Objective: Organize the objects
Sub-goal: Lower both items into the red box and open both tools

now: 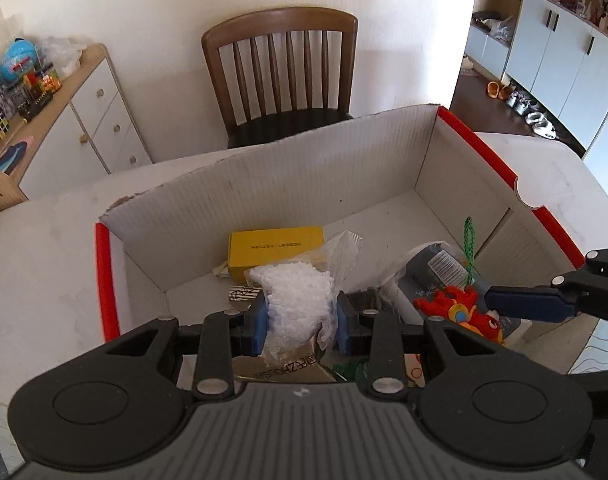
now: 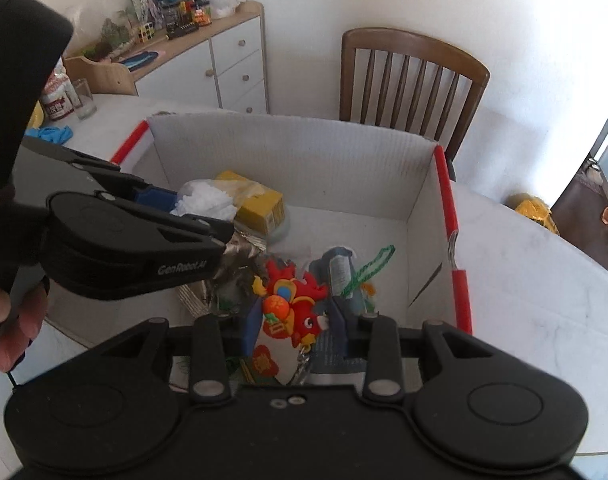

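Note:
A white cardboard box (image 1: 296, 176) with red edges stands on the white table. My left gripper (image 1: 302, 320) is shut on a clear bag of white granules (image 1: 300, 292) and holds it over the box's near side. My right gripper (image 2: 294, 320) is shut on a red toy keychain (image 2: 294, 306) over the box's near right part; the toy also shows in the left wrist view (image 1: 463, 308). In the box lie a yellow box (image 1: 276, 246), a grey packet with a barcode (image 1: 435, 268) and a green cord (image 1: 469, 248).
A brown wooden chair (image 1: 280, 72) stands behind the table. A white drawer cabinet (image 1: 92, 120) with toys on top is at the left. A glass (image 2: 83, 98) and blue gloves (image 2: 52, 134) lie on the table left of the box (image 2: 304, 160).

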A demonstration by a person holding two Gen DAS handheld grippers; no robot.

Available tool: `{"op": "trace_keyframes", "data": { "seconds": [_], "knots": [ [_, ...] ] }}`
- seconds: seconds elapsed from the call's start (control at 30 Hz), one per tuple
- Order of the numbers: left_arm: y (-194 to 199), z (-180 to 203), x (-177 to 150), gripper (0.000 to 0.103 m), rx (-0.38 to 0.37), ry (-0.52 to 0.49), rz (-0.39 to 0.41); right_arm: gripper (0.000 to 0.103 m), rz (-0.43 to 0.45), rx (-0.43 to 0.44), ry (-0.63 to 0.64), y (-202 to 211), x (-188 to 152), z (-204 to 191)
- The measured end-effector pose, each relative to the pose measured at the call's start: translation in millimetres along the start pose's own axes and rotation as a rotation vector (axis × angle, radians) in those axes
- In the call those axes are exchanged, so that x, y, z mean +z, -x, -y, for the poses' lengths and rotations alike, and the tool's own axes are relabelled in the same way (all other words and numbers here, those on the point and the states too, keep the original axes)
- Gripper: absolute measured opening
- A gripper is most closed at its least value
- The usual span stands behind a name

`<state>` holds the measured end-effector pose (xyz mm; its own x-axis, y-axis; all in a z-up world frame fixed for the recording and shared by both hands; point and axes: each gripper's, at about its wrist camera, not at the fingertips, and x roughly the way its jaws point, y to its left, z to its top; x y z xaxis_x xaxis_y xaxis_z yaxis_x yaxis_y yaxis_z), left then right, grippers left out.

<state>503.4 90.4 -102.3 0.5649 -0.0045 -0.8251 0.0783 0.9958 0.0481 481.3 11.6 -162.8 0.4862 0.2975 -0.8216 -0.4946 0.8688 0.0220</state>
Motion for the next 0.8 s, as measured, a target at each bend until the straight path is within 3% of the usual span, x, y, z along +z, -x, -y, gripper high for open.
{"op": "trace_keyframes", "data": {
  "seconds": [0.8],
  "knots": [
    [-23, 11, -4, 0.032, -0.012, -0.044, -0.083, 0.034, -0.099, -0.059, -0.003, -35, -7, -5]
  ]
}}
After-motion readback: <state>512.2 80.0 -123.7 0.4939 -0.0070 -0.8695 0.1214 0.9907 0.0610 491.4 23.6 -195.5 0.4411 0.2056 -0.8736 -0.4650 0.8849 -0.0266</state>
